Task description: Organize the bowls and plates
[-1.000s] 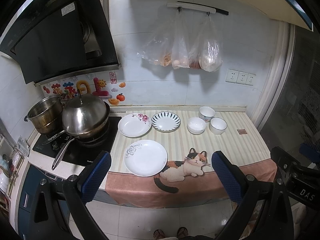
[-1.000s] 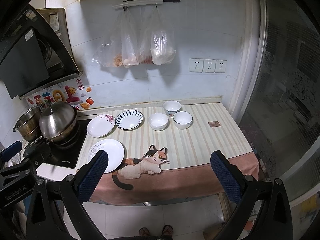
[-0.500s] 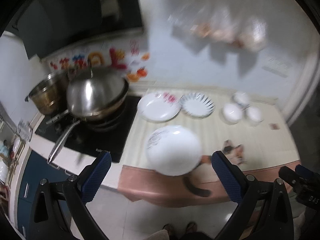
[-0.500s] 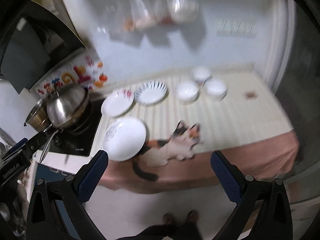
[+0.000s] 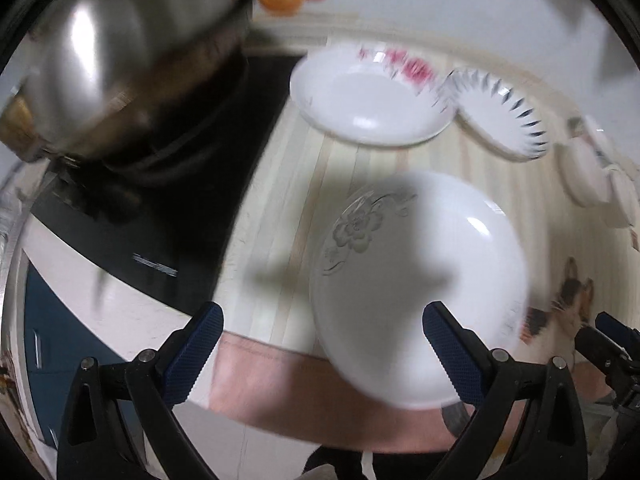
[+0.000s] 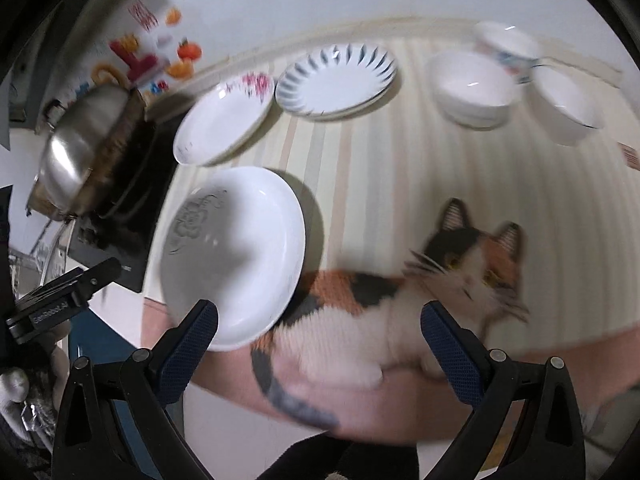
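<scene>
A white plate with a grey flower lies at the counter's front edge. My left gripper hangs open just above its near rim, empty. My right gripper is open too, over the cat picture, its left finger by the plate's near edge. Behind lie a pink-flowered plate and a blue-rayed plate. Three white bowls stand at the back right; in the left wrist view they are blurred bowls at the right edge.
A steel wok with a lid sits on a black cooktop to the left. A striped mat with a calico cat picture covers the counter. The counter's front edge drops to the floor below. The left gripper's body shows at the left.
Both grippers have swung down and forward, close to the counter, towards the grey-flowered plate. The plates and bowls have not moved. Both stay open.
</scene>
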Motion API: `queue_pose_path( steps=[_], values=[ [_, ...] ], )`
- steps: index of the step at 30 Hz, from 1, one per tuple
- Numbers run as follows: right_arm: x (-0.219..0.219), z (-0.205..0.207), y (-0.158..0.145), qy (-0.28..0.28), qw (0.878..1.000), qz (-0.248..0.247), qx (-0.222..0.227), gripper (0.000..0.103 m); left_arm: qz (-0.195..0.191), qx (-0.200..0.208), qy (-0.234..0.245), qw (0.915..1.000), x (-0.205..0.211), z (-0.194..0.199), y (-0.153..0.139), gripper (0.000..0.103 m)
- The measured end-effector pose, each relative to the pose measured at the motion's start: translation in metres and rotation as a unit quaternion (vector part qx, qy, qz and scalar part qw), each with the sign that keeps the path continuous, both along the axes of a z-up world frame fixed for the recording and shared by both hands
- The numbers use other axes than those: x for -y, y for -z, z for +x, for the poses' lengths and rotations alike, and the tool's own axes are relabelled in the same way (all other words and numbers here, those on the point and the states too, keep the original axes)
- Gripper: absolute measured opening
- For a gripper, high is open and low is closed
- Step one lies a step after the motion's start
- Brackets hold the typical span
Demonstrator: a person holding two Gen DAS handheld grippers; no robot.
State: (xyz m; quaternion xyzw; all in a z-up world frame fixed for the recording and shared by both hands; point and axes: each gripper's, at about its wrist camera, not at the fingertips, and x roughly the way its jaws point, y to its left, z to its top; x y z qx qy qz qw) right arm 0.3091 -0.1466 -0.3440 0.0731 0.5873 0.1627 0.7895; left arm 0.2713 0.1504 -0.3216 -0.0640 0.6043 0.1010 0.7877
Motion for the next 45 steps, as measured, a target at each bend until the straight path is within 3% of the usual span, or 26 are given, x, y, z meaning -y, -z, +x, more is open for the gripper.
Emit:
queue_pose_path(
  steps=[5,8,12,14,16,19,26,34,42,45],
  values=[
    [-0.023,0.043,0.046,-0.030,0.998,-0.003,-0.049,0.100,-0.033,-0.048,-0.009,0.9983,-0.014,0.025,0.036,0.098],
    [-0.034,0.061,0.067,-0.043,0.996,0.007,-0.074,0.090,-0.052,-0.064,-0.009,0.9965,-0.022,0.035,0.049,0.087],
    [-0.047,0.075,0.087,-0.067,0.992,0.022,-0.107,0.066,-0.078,-0.080,-0.009,0.9937,-0.025,0.036,0.057,0.058],
    [-0.054,0.079,0.093,-0.083,0.989,0.023,-0.117,0.055,-0.083,-0.078,-0.009,0.9935,-0.026,0.033,0.057,0.052],
    [-0.061,0.082,0.094,-0.099,0.988,0.024,-0.118,0.038,-0.085,-0.079,-0.006,0.9932,-0.025,0.032,0.058,0.041],
    [-0.070,0.085,0.098,-0.115,0.987,0.024,-0.111,0.018,-0.084,-0.084,-0.003,0.9929,-0.020,0.026,0.059,0.036],
    [-0.072,0.087,0.099,-0.121,0.986,0.027,-0.109,0.017,-0.078,-0.079,-0.010,0.9938,-0.014,0.015,0.050,0.036],
    [-0.048,0.084,0.087,-0.119,0.986,0.036,-0.114,0.018,-0.085,-0.054,0.007,0.9949,0.009,0.020,0.019,0.036],
    [0.012,0.076,0.068,-0.087,0.989,0.043,-0.114,0.018,-0.092,-0.044,0.051,0.9935,0.062,0.027,-0.002,0.036],
    [0.037,0.074,0.061,-0.071,0.991,0.041,-0.110,0.018,-0.094,-0.046,0.070,0.9921,0.079,0.028,0.005,0.036]
  ],
)
